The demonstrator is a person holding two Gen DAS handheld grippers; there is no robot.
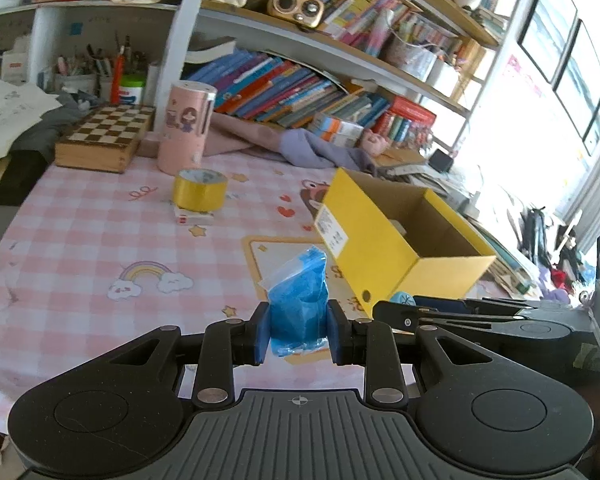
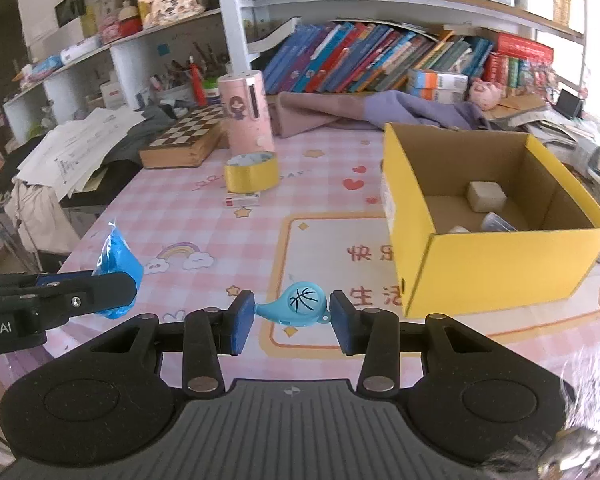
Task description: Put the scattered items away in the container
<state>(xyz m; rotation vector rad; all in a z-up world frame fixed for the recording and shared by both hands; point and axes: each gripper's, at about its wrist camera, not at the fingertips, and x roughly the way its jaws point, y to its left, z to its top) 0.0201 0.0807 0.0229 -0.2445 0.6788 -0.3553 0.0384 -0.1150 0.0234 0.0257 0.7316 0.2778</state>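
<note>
My left gripper [image 1: 299, 330] is shut on a blue plastic bag [image 1: 299, 304], held above the pink checked tablecloth [image 1: 100, 240]. The same bag [image 2: 116, 260] and the left gripper [image 2: 96, 294] show at the left of the right wrist view. My right gripper [image 2: 292, 320] is shut on a light blue whistle [image 2: 298, 306] with a basketball print; its tip [image 1: 404, 299] peeks out in the left wrist view. The open yellow box [image 2: 496, 264] stands to the right, with a few small items inside; the box [image 1: 384, 252] lies ahead and right of the left gripper.
A yellow tape roll [image 1: 200, 189] sits on a small flat pack [image 1: 194, 218] mid-table. Behind it stand a pink cylinder [image 1: 185, 128] and a chessboard box [image 1: 106, 138]. Crumpled cloth [image 2: 372, 112], books and papers crowd the back edge under the shelves.
</note>
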